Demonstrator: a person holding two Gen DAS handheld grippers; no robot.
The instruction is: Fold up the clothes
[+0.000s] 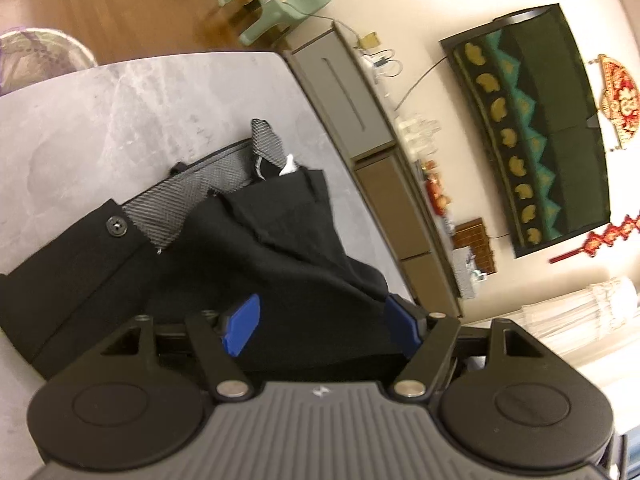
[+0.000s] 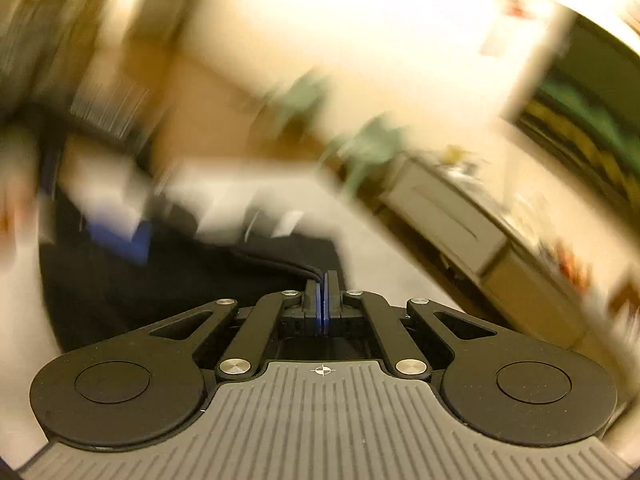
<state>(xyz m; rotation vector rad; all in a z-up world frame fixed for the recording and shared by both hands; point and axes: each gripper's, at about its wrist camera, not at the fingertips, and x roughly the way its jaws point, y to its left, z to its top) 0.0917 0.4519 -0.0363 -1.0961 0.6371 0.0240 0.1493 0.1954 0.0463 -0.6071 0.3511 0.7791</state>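
A pair of black trousers (image 1: pixel 248 248) lies bunched on the grey marbled tabletop (image 1: pixel 132 112), waistband turned open so the grey herringbone lining (image 1: pixel 188 196) and a black button (image 1: pixel 116 225) show; a small white tag (image 1: pixel 289 166) pokes out near the fly. The near part of the cloth runs under the left gripper (image 1: pixel 320 322), whose blue pads (image 1: pixel 242 328) stand wide apart, the jaws open around a fold of the fabric without pinching it; the right-hand pad is half hidden behind the cloth. In the right wrist view almost everything is smeared by motion blur, yet the right gripper (image 2: pixel 322 300) is sharp: its jaws are pressed together, and a dark hem of the trousers (image 2: pixel 280 266) reaches the tips, seemingly caught between them. Past the tabletop stand a long low cabinet (image 1: pixel 352 92) with small cluttered items on top, a pale green plastic chair (image 1: pixel 280 0) on the wooden floor (image 1: pixel 120 4), and a dark patterned hanging (image 1: pixel 532 128) with red ornaments (image 1: pixel 576 240) on the wall. A woven basket (image 1: pixel 36 56) is cut off at the left edge.
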